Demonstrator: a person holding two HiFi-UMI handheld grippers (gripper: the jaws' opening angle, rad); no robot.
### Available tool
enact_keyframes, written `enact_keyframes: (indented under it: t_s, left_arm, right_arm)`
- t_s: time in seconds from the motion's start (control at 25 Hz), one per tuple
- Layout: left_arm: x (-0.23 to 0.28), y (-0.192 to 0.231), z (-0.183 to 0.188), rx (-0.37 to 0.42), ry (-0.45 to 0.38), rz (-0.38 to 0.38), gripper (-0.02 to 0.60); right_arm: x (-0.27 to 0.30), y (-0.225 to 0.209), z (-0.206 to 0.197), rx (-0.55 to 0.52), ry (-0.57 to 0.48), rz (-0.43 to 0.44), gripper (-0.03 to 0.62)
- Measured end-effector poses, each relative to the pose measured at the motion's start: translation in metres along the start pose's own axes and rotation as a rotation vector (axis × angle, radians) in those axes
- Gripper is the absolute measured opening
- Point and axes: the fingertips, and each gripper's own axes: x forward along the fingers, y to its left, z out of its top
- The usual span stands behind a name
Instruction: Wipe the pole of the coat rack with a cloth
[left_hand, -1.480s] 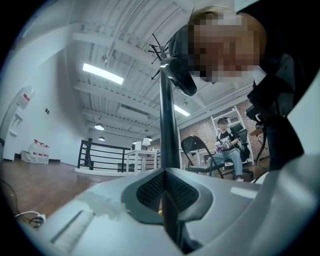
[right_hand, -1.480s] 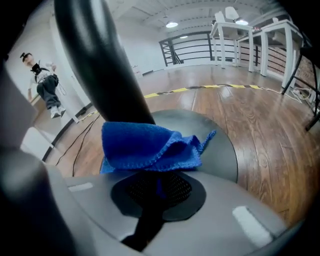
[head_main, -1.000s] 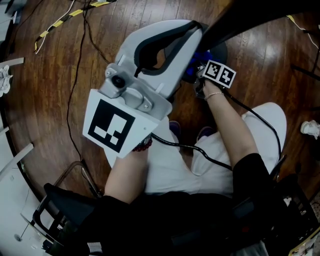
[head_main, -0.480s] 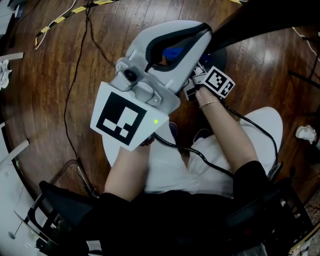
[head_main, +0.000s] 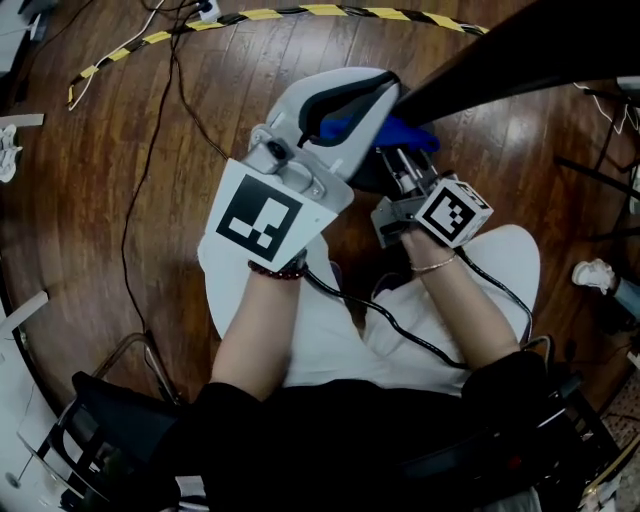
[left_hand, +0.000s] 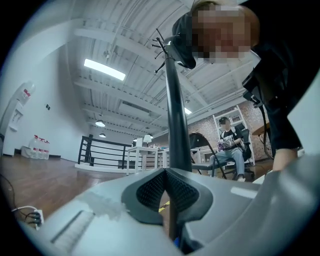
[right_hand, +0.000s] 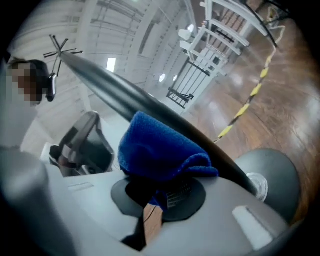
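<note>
The coat rack's black pole (head_main: 500, 62) rises from the floor toward my head and runs up to the hooks in the left gripper view (left_hand: 174, 105). In the head view my left gripper (head_main: 352, 100) sits on the pole. Its ribbed pads (left_hand: 150, 189) are shut on the pole, which passes between them. A blue cloth (right_hand: 160, 150) is bunched against the pole, and my right gripper (right_hand: 161, 194) is shut on it. In the head view the cloth (head_main: 390, 130) shows just ahead of the right gripper (head_main: 393, 162).
The rack's round grey base (right_hand: 272, 172) stands on the wooden floor. Yellow-black tape (head_main: 300, 12) and black cables (head_main: 150, 150) lie on the floor at the back left. A white crumpled thing (head_main: 592, 272) lies at the right. A seated person (left_hand: 229, 145) and white tables are across the room.
My right gripper has slid with the cloth along the pole toward me. The left gripper has shifted a little to the right and stays on the pole.
</note>
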Motion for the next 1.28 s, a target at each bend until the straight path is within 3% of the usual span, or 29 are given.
enact_keyframes:
  t_s: [0.12,0.24,0.48,0.64,0.76,0.92,1.08,1.16,1.28]
  left_arm:
    - [0.006,0.007,-0.004,-0.015,-0.009,0.01,0.006]
    - [0.01,0.004,-0.011,0.031,0.02,-0.012,0.006]
    - [0.014,-0.001,-0.026,0.068,0.095,-0.041,0.006]
    - [0.016,-0.004,-0.015,0.037,0.04,-0.047,0.006]
    - [0.019,-0.009,-0.016,0.044,0.046,-0.061,0.006]
    - [0.022,-0.012,-0.013,0.022,0.024,-0.056,0.006]
    - [0.021,-0.021,-0.008,0.009,0.097,-0.005,0.006]
    - [0.017,-0.03,0.001,0.002,0.132,0.019,0.006]
    - [0.006,-0.044,0.032,-0.026,0.118,0.052,0.006]
  right_arm:
    - [-0.01,0.036,0.023,-0.182,0.005,0.062,0.021]
    - [-0.02,0.066,0.037,-0.367,0.001,0.086,0.021]
    - [-0.041,0.103,0.07,-0.631,-0.041,0.024,0.021]
    - [-0.05,0.125,0.088,-0.762,-0.071,-0.041,0.021]
    - [-0.054,0.147,0.106,-0.869,-0.108,-0.055,0.021]
    - [-0.062,0.18,0.129,-0.985,-0.177,-0.035,0.021]
    - [-0.074,0.203,0.145,-1.032,-0.185,-0.021,0.021]
    - [-0.081,0.214,0.159,-1.027,-0.175,-0.041,0.021]
    - [-0.093,0.238,0.181,-1.04,-0.147,-0.096,0.021]
